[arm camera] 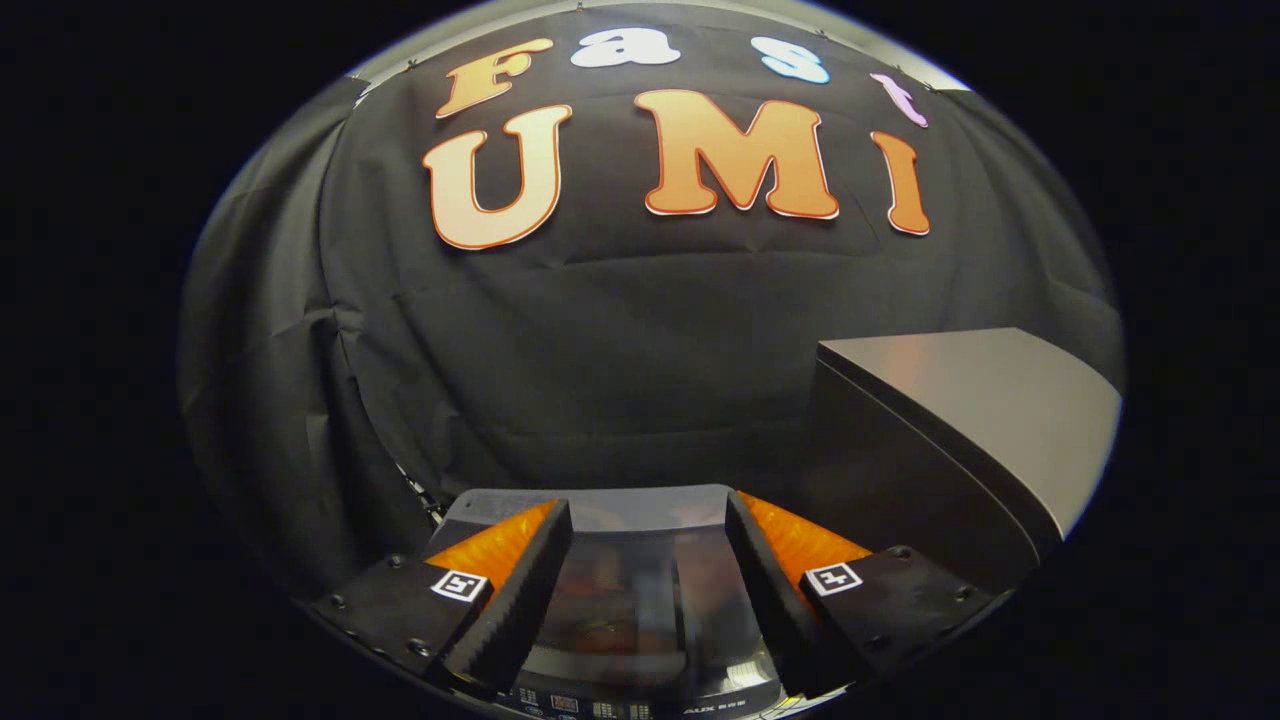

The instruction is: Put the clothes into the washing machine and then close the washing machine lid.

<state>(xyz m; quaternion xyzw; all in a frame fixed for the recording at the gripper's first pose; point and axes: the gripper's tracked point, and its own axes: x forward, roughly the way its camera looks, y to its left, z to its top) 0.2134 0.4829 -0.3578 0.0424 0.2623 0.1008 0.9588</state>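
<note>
The hand-held gripper [648, 590] hangs spread and empty above the washing machine lid [640, 600]; a careless descent risks striking the glass.

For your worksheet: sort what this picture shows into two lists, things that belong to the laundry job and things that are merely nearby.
Belongs to the job:
- washing machine lid, glossy and dark, lying between the fingers
- control panel along the machine's near edge
- tool, fingers apart, holding nothing

Merely nearby:
- grey box, beyond the fingers to the right
- black cloth wall behind
</note>
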